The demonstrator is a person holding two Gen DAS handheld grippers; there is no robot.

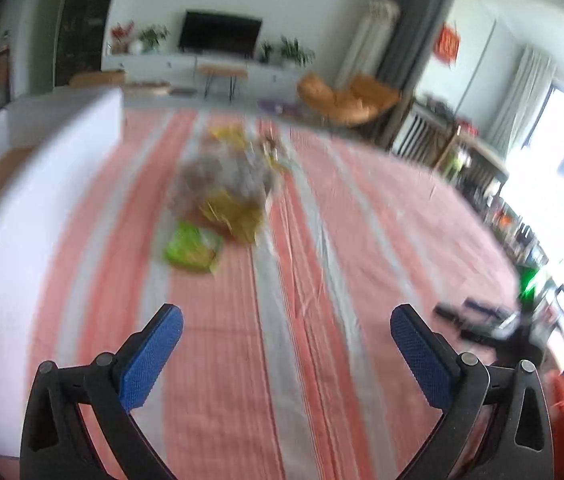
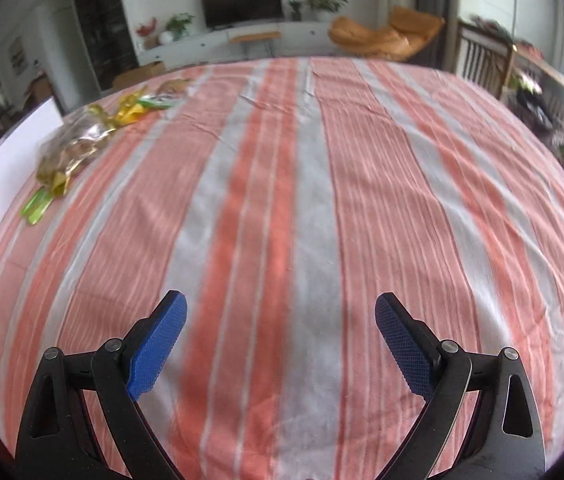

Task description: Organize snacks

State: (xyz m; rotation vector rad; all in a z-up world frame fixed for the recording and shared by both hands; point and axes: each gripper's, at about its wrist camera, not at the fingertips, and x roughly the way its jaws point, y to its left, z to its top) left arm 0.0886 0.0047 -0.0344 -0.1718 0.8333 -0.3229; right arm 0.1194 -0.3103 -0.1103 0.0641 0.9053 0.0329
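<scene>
Several snack packs lie in a row on the striped cloth. In the blurred left wrist view a green pack (image 1: 191, 248) is nearest, then a clear bag with gold wrapping (image 1: 225, 192), then yellow packs (image 1: 229, 136) farther back. My left gripper (image 1: 286, 320) is open and empty, short of the green pack. In the right wrist view the same snacks sit far left: the green pack (image 2: 37, 205), the clear bag (image 2: 73, 146), yellow packs (image 2: 131, 110). My right gripper (image 2: 281, 308) is open and empty over bare cloth, well right of them.
A white box (image 1: 41, 184) with an open top stands left of the snacks; its wall also shows in the right wrist view (image 2: 5, 168). The orange and white striped cloth (image 2: 282, 180) covers the table. Dark objects (image 1: 474, 320) lie at the table's right edge.
</scene>
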